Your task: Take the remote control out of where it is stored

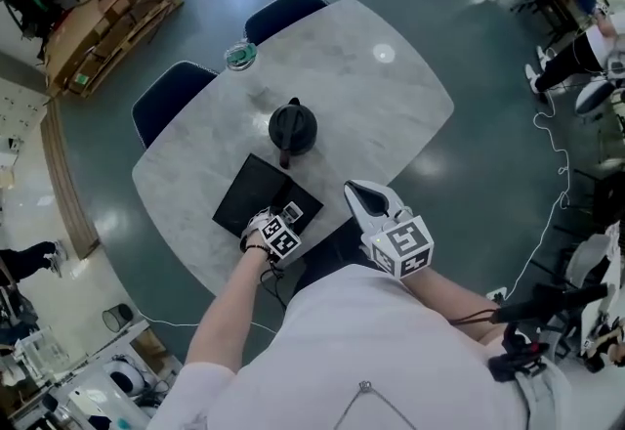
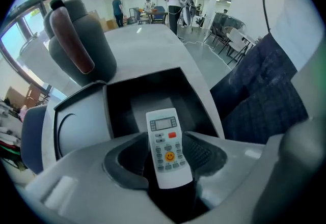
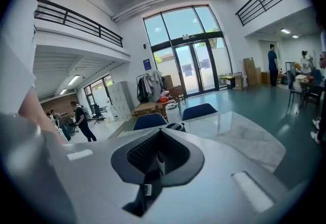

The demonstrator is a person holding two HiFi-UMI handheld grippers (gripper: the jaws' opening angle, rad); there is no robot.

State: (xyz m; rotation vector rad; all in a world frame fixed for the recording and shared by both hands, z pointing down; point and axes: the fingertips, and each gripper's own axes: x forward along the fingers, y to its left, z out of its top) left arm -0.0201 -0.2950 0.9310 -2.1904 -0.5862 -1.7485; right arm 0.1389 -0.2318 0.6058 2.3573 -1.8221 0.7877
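A white remote control (image 2: 167, 149) with a small screen, a red button and a yellow smiley button is clamped between the jaws of my left gripper (image 2: 165, 156). It is raised just above the open black storage box (image 2: 153, 96) and points toward it. In the head view the left gripper (image 1: 289, 216) holds the remote control (image 1: 292, 211) over the near corner of the black box (image 1: 256, 193), which lies on the marble table (image 1: 391, 96). My right gripper (image 1: 354, 192) hovers at the table's near edge to the right of the box, shut and empty. In its own view the right gripper (image 3: 159, 159) has its jaws pressed together.
A black kettle (image 1: 292, 128) stands just behind the box; in the left gripper view the kettle (image 2: 76, 39) looms at upper left. A small lidded cup (image 1: 240, 55) sits at the table's far edge. Two blue chairs (image 1: 281, 12) (image 1: 168, 98) stand beyond the table. People stand in the background.
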